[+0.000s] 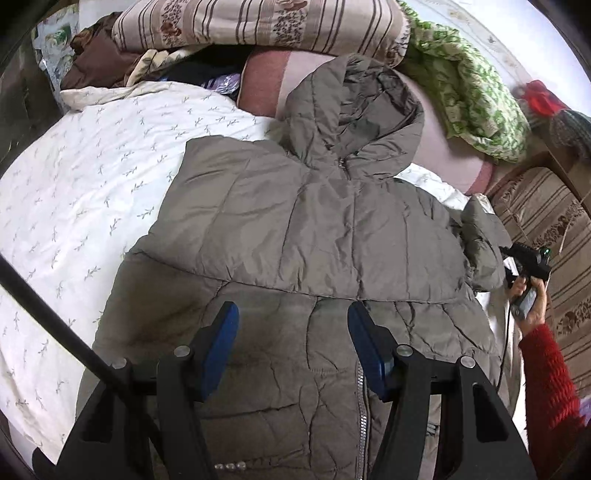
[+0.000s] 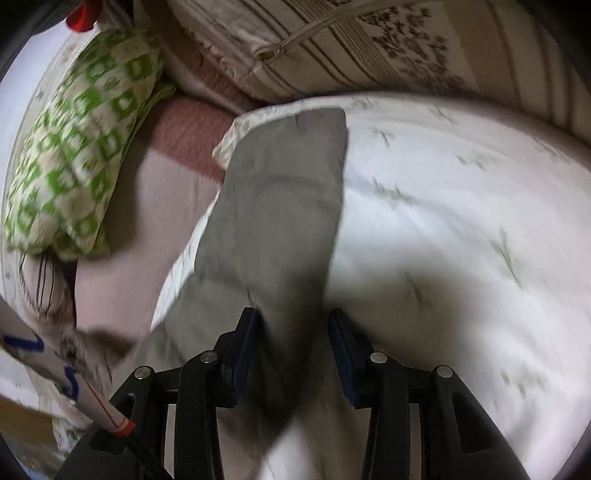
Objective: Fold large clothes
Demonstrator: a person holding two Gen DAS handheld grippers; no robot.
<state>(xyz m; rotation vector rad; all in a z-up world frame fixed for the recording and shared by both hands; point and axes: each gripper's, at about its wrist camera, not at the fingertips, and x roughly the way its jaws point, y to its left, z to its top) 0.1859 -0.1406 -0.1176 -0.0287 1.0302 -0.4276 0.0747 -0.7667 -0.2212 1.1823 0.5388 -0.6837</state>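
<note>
A grey hooded puffer jacket (image 1: pixel 314 229) lies front up on a white leaf-print bedspread (image 1: pixel 92 184), its hood (image 1: pixel 354 110) toward the pillows and its zip running down the middle. My left gripper (image 1: pixel 293 321) hovers open over the jacket's lower front, with nothing between its blue pads. At the jacket's right side a hand in a red sleeve (image 1: pixel 550 369) holds my right gripper (image 1: pixel 508 264) beside the bunched jacket sleeve (image 1: pixel 480 240). In the blurred right wrist view the grey sleeve (image 2: pixel 284 206) runs between the parted jaws of the right gripper (image 2: pixel 293 325), which do not squeeze it.
Bedding is stacked at the head of the bed: a striped quilt (image 1: pixel 258 26), a pink pillow (image 1: pixel 443 147) and a green patterned cushion (image 2: pixel 74 147). Striped upholstery (image 1: pixel 546 229) borders the bed on the right. A black pole (image 1: pixel 48 317) crosses the lower left.
</note>
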